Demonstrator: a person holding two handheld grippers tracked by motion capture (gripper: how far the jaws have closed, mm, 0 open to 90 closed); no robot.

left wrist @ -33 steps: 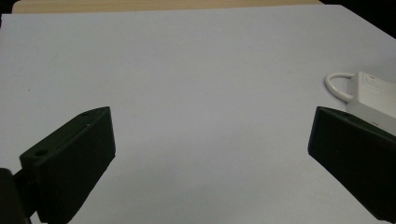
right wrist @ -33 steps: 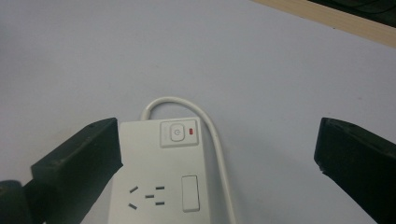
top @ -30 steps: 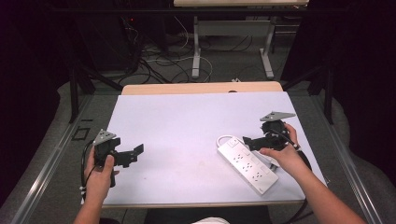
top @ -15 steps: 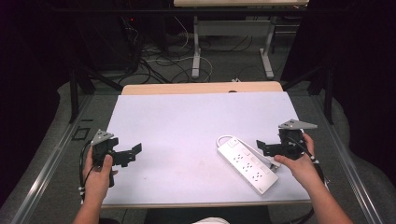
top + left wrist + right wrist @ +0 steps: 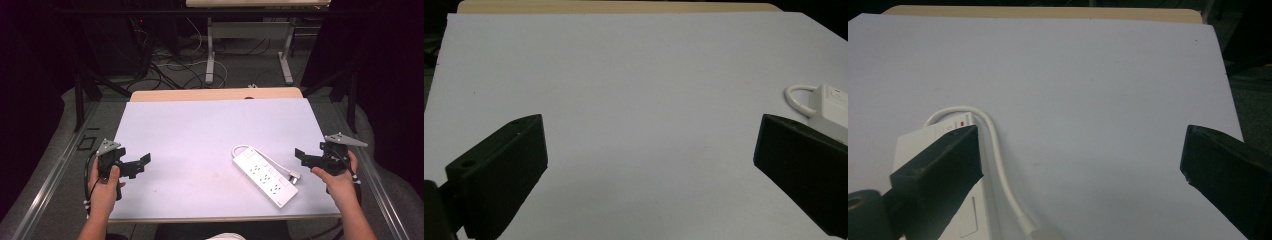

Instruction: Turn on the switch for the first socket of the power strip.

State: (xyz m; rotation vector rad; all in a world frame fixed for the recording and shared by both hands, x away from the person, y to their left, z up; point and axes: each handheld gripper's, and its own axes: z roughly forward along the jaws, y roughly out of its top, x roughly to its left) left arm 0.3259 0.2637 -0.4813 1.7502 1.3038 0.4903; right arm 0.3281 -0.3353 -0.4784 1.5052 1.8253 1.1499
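Two hand-held grippers are over the counter (image 5: 215, 125), both with jaws spread wide and nothing between them. The right hand-held gripper (image 5: 305, 156) has pulled back: a second ago it sat right over the near end of the power strip (image 5: 265, 176), and now it hangs at the counter's right edge, clear of the strip. The left hand-held gripper (image 5: 140, 165) has hardly moved and waits near the left edge, well apart from the strip.

The strip lies flat on the right half of the counter, set at a slant, its white cord (image 5: 267, 161) looping out of the far end and running back along its side to the plug (image 5: 295, 175). In the right gripper view the strip (image 5: 948, 210) sits low at the left, behind the left jaw, with the cord (image 5: 993, 145) curving past it.

My reading is that the strip has just been let go or placed, and the right hand is backing off. Should more handling be due, a fresh approach would be needed, since neither gripper is touching anything.
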